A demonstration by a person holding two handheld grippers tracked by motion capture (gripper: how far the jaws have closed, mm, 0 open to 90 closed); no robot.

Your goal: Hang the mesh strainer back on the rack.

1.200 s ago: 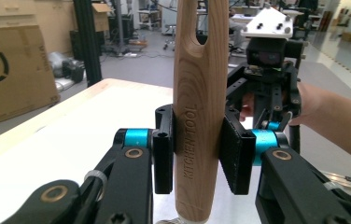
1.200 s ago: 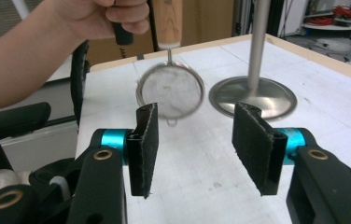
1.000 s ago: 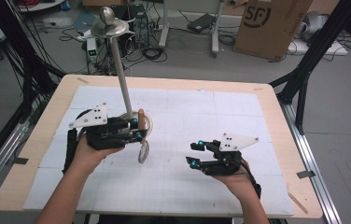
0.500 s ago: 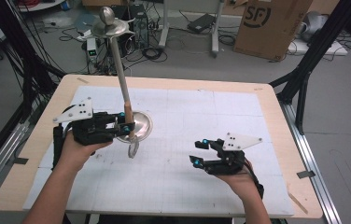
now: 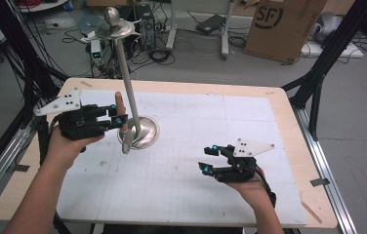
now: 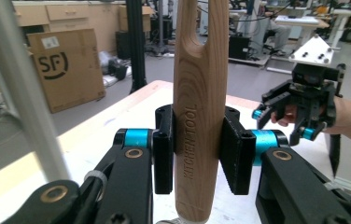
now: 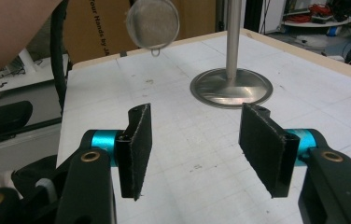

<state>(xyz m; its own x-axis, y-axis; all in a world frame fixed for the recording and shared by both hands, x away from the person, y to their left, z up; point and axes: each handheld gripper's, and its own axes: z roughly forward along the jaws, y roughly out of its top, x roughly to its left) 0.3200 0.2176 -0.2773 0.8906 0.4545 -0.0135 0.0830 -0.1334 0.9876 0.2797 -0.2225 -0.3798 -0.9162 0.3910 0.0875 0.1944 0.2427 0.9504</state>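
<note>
Two tongs: my left tongs (image 6: 197, 149) clamp a wooden strainer handle (image 6: 199, 107) upright, just beside the metal stand (image 5: 140, 131) on the tabletop (image 5: 220, 126); my right tongs (image 7: 194, 137) hover wide open, gripping nothing.

The light-brown wooden handle (image 6: 198, 116), stamped "KITCHEN TOOL", is showing pale grain between the black left tongs (image 6: 197, 149) with blue joints, while the shiny silver metal stand (image 5: 139, 130) is gleaming on the white gridded tabletop (image 5: 211, 146) with tan wooden edging, near the black right tongs (image 7: 194, 140).
</note>
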